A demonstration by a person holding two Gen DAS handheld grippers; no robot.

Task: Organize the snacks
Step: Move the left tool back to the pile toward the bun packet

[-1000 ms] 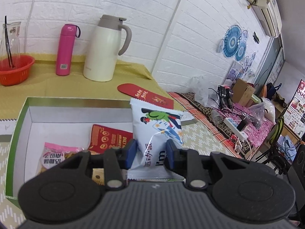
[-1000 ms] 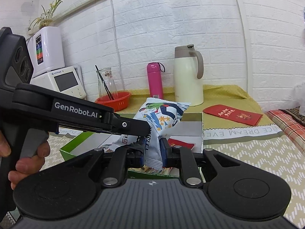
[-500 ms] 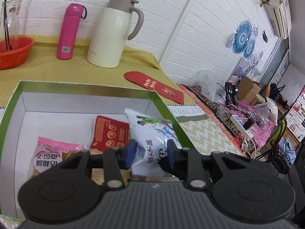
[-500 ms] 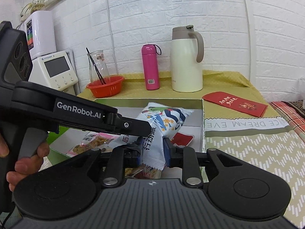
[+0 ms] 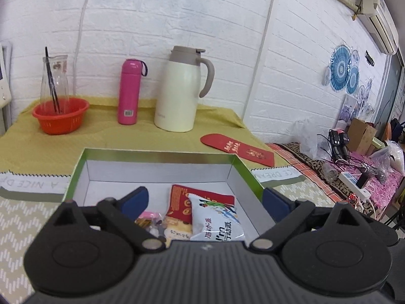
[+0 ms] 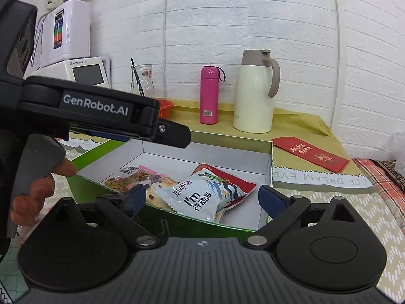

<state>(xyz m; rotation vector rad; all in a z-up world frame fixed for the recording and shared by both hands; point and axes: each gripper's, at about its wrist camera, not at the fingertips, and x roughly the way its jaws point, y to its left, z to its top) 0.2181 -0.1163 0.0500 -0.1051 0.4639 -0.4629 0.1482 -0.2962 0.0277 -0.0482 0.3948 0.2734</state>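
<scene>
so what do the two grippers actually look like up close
Both are matte black plastic. Each has a ribbed dark grey body with two round discs, linkage arms on silver pivot screws, and blue pads on the fingers. The left gripper shows side-on in the right wrist view, with white GenRobot.AI lettering and a grey trigger handle. The right gripper matches. No cables or sleeves show.

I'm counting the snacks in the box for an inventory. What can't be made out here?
- Left wrist view: the left gripper body hides the near part of the box.
- Right wrist view: the white packet covers most of the red packet.
- Small print: too small.
</scene>
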